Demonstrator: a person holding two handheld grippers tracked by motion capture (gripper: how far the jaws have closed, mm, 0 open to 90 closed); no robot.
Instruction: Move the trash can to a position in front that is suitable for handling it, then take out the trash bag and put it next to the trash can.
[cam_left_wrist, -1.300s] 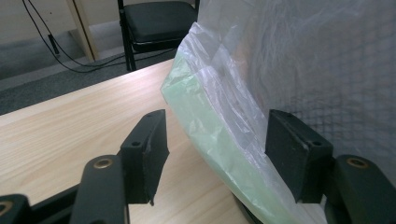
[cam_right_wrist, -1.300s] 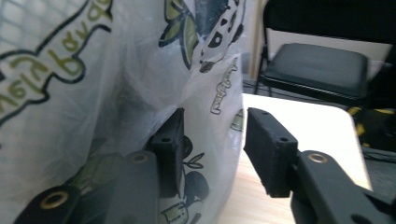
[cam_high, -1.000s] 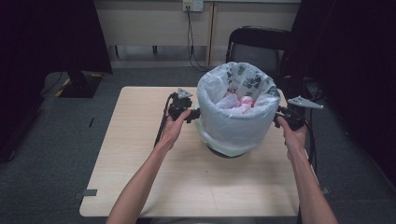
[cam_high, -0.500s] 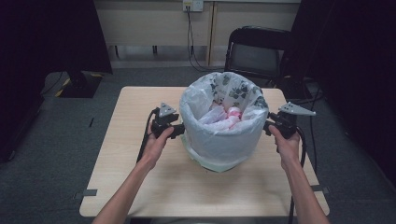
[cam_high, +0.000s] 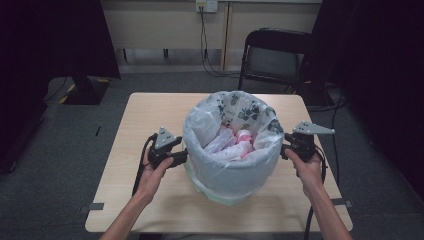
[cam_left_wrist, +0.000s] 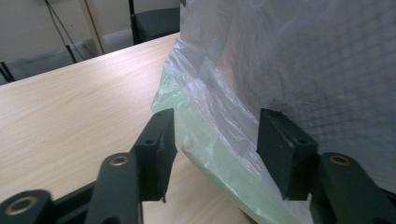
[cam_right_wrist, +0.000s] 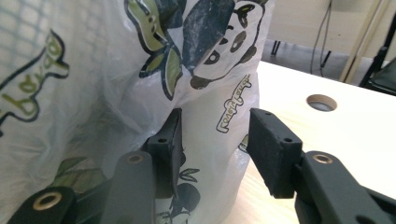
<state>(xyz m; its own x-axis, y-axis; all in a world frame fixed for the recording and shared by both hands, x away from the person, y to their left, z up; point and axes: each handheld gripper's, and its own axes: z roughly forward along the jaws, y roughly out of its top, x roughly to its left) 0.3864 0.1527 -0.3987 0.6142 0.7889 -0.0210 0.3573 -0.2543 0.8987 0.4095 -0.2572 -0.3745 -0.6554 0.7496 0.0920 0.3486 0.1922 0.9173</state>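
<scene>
A wire-mesh bin (cam_high: 230, 170) stands near the middle of the wooden table (cam_high: 135, 120), a bit toward the person's side. It is lined with a white plastic bag (cam_high: 245, 112) that has panda pictures on it. Pink and white rubbish (cam_high: 239, 140) lies inside the bag.

The left gripper (cam_high: 177, 159) is at the bin's 9 o'clock side, held in the left hand (cam_high: 152, 172). In the left gripper view its jaws are apart, and a fold of clear and pale green plastic (cam_left_wrist: 210, 140) hangs between them. The mesh of the bin shows through the bag at the right of that view.

The right gripper (cam_high: 286, 150) is at the bin's 3 o'clock side, held in the right hand (cam_high: 309, 170). In the right gripper view its jaws are apart too, with a fold of the panda bag between them. A round hole (cam_right_wrist: 321, 102) in the table shows at 2 o'clock in that view.

A black folding chair (cam_high: 272, 57) stands behind the table at 12 o'clock.
</scene>
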